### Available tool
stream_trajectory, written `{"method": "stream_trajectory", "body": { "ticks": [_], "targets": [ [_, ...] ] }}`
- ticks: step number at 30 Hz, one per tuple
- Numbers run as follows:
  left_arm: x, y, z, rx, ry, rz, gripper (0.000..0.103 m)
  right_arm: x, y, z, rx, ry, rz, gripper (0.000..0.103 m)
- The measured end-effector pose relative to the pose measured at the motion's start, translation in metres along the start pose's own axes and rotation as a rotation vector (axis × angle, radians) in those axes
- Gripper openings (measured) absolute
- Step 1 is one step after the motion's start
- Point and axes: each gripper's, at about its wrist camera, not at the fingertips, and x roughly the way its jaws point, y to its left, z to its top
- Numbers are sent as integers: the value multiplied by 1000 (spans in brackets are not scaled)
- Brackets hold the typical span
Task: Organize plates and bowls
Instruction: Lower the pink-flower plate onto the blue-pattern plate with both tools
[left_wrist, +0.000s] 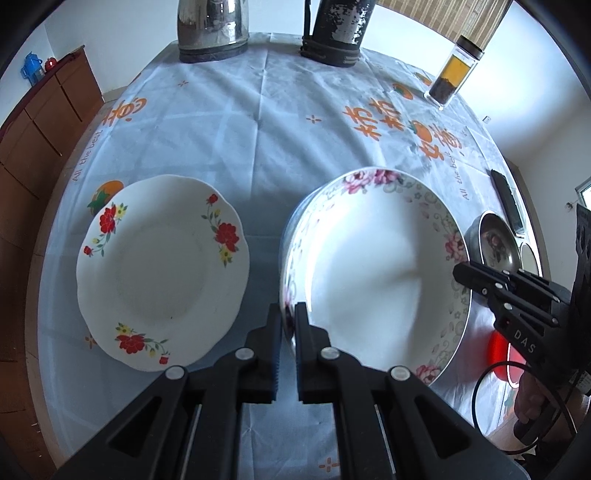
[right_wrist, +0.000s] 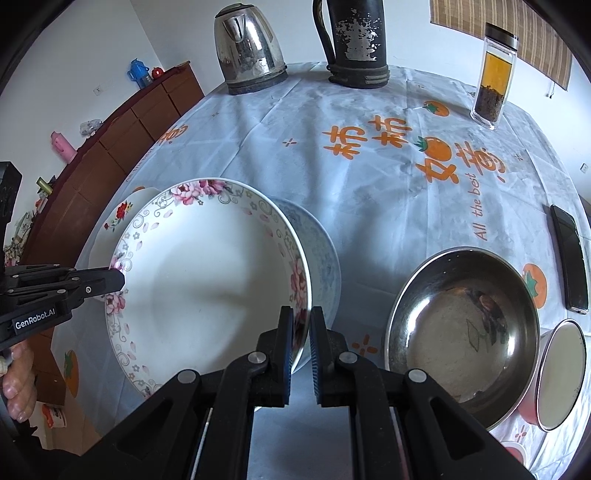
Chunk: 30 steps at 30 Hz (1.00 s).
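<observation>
The pink-flowered plate (right_wrist: 207, 280) is covering most of the blue-patterned bowl (right_wrist: 325, 254) behind it and nearly all of the red-flowered plate (right_wrist: 125, 212) on its far left. Beside that pink-flowered plate, the steel bowl (left_wrist: 493, 242) is showing only as a sliver in the left wrist view. The kettle (left_wrist: 212, 27) and black flask (left_wrist: 338, 29) beyond are being cut off at the top edge.
</observation>
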Motion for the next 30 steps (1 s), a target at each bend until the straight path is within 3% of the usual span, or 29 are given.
{"method": "stream_trajectory", "body": {
  "ticks": [30],
  "targets": [
    [20,-1,22,-16,30,-18,2,12,-11,13,11,13,-21,9]
  ]
}}
